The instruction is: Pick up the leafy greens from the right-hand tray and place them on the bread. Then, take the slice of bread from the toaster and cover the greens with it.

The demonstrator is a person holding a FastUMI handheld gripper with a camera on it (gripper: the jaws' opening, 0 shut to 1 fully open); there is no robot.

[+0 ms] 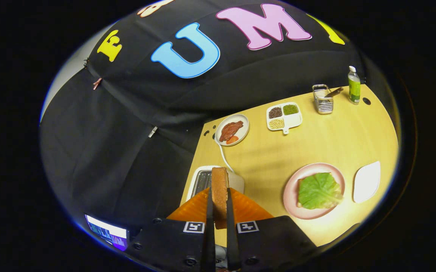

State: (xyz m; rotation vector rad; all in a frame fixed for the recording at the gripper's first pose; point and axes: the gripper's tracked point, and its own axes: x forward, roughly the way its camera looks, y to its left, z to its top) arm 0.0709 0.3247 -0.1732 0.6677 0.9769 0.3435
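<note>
My gripper [220, 200] is shut on a slice of brown bread [220, 189], held edge-on and upright between both fingers, lifted just above the white toaster [203, 179] at the table's left edge. To the right, on a pink plate [291, 189], a green leaf [319, 190] lies on top of another slice of bread, whose edge shows at the leaf's left side. Right of that plate lies a white tray [367, 181] with nothing on it.
Farther back on the wooden table stand a white plate with meat and a tomato slice [232, 129], a divided dish of beans [283, 115], a wire basket [322, 99] and a green bottle [353, 86]. The toaster's white cord [223, 155] runs toward the meat plate.
</note>
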